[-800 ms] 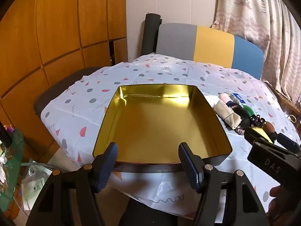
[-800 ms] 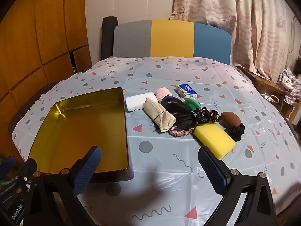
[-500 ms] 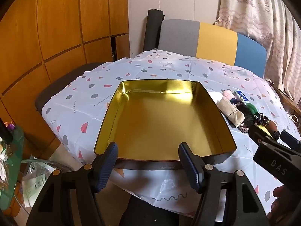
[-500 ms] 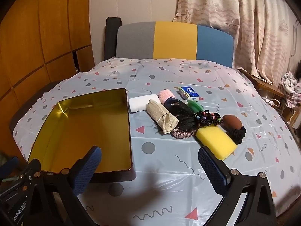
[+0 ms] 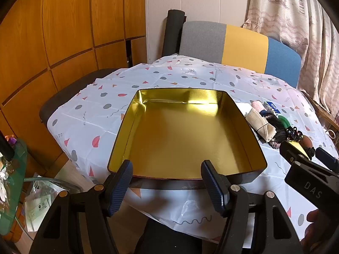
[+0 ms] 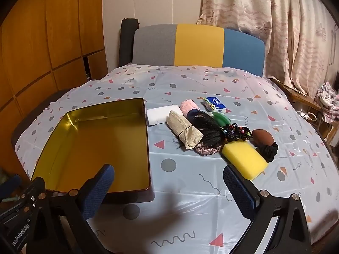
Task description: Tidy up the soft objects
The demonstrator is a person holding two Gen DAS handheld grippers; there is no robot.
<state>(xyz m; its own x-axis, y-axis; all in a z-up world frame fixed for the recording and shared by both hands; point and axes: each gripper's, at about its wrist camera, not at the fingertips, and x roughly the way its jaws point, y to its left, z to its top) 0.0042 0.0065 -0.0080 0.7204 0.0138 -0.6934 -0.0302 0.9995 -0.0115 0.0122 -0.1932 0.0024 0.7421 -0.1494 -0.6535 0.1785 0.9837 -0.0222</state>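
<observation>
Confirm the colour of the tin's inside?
Shiny gold-yellow inside the tin, with a dark outer wall; the left wrist view shows it best.

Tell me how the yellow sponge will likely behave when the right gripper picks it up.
The yellow sponge looks like a porous foam block, so it will probably squash under the pads and weigh little. Its flat faces suggest it won't roll. The right gripper stands open and empty, seemingly wide enough to span it.

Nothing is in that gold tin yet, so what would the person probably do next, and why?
Probably ease the right gripper forward onto the yellow sponge. Its jaws stand wide and empty, the sponge is the nearest soft thing, and the gold tin beside it is empty.
</observation>
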